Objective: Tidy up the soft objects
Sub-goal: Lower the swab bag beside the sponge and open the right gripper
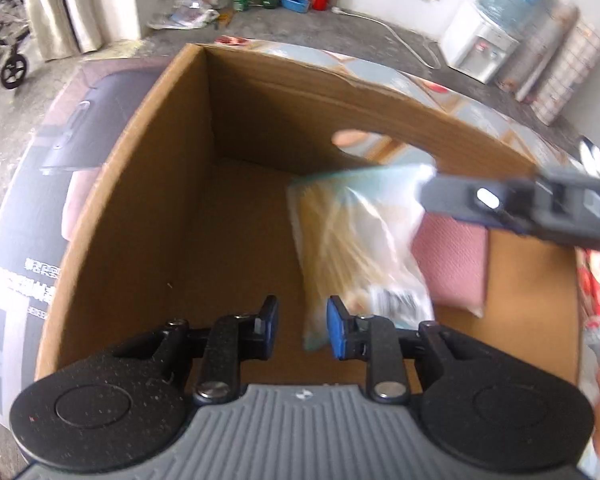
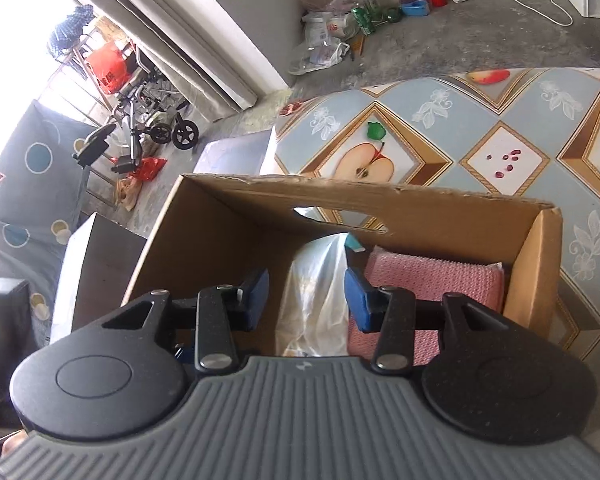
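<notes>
Thing in hand: a clear, crinkly plastic bag of pale straw-coloured sticks (image 1: 352,240), standing tilted inside the open brown cardboard box (image 1: 140,184), just beside a pink knitted soft pad (image 1: 454,260) on the box floor.
Handling: looks light and limp; the film is likely slippery and will buckle, and the sticks inside could snap if squeezed hard.
Where to hold: best by the gathered top of the bag, or flat across its middle with a gentle pinch.
Left claw (image 1: 302,328): jaws parted a little, nothing between them; the bag's lower corner lies just beside its blue pad.
Right claw (image 2: 306,294): jaws apart with the bag's top in the gap, pads not seen pressing on it.
Bench: the box sits on a fruit-patterned blue and gold cloth (image 2: 500,120).
Writing: a barcode-like label on the bag and white print on the box's outer side, both too blurred to read.
</notes>
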`<action>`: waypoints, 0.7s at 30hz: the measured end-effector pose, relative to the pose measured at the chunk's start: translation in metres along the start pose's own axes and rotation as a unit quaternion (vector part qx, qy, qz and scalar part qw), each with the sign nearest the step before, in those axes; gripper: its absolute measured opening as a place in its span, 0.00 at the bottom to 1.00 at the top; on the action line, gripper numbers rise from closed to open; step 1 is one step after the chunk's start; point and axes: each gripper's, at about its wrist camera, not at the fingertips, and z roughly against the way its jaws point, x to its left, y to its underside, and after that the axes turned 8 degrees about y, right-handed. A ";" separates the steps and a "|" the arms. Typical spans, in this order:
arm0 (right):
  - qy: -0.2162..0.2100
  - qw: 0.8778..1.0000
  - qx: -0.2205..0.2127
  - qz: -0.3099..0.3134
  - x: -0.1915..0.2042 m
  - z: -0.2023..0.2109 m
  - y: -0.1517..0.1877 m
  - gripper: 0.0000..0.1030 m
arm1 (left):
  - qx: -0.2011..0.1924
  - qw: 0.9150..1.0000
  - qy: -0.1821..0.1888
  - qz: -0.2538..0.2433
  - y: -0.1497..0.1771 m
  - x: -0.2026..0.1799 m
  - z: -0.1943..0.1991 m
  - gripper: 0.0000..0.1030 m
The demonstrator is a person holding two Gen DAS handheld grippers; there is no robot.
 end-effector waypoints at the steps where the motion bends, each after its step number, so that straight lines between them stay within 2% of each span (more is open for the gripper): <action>1: 0.002 1.000 0.001 0.005 0.001 -0.002 -0.001 0.39 | 0.005 1.000 0.003 -0.010 0.002 -0.003 -0.001 0.31; 6: 0.012 0.999 0.007 0.030 0.012 -0.018 -0.006 0.30 | 0.049 0.998 -0.019 -0.043 0.016 -0.013 -0.021 0.32; 10: 0.023 0.999 0.028 0.036 0.014 -0.032 0.000 0.21 | 0.084 0.995 -0.038 -0.030 0.014 -0.010 -0.046 0.32; 21: 0.041 0.997 0.041 0.043 0.009 -0.050 0.005 0.20 | 0.044 0.997 -0.069 0.005 0.006 0.012 -0.036 0.32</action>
